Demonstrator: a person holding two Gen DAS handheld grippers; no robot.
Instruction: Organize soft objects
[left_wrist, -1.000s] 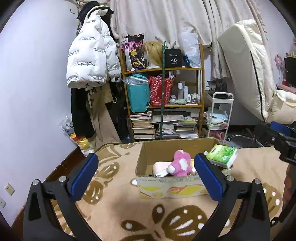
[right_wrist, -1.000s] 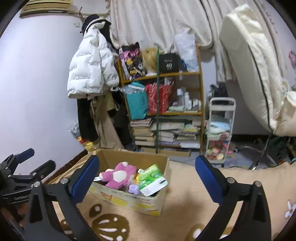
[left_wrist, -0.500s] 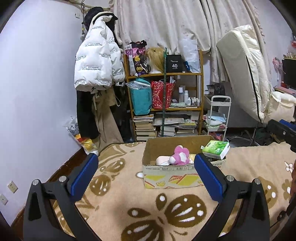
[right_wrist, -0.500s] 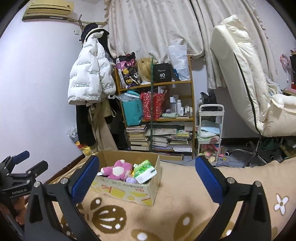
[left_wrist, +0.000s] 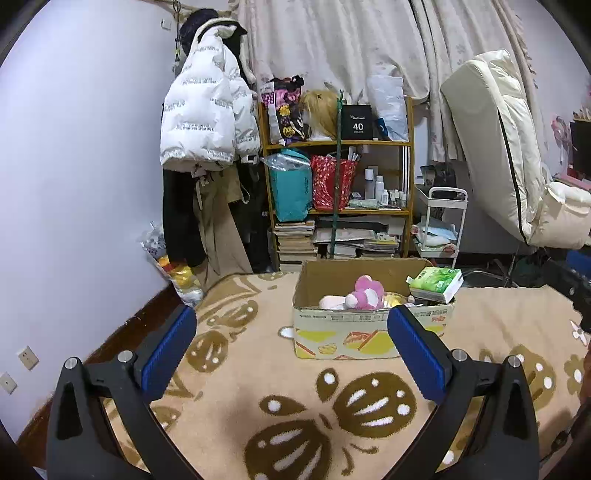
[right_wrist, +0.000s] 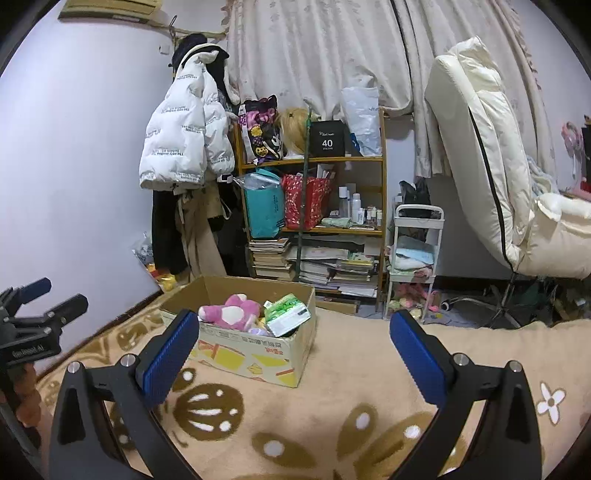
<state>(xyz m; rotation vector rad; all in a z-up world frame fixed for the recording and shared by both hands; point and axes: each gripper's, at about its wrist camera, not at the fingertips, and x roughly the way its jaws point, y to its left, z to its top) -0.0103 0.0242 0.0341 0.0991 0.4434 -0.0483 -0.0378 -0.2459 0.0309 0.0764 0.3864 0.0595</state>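
A cardboard box (left_wrist: 347, 339) (right_wrist: 255, 354) stands on the tan patterned blanket (left_wrist: 258, 398). Inside it lie a pink plush toy (left_wrist: 364, 293) (right_wrist: 231, 310) and a green tissue pack (left_wrist: 436, 282) (right_wrist: 288, 314) leaning on the right rim. My left gripper (left_wrist: 291, 350) is open and empty, well short of the box. Also open and empty, my right gripper (right_wrist: 291, 350) hangs over the blanket (right_wrist: 332, 406) to the right of the box. In the right wrist view the left gripper (right_wrist: 48, 299) shows at the left edge.
Behind the bed stand a wooden shelf (left_wrist: 340, 206) full of books and bags, a white jacket (left_wrist: 203, 122) on a rack, a small white cart (left_wrist: 439, 229) and a cream chair (left_wrist: 509, 155). The blanket's left edge drops to a dark floor (left_wrist: 122, 339).
Both grippers have pulled back and up from the box, which now looks smaller and farther away. The box contents have not moved. Both grippers stay open.
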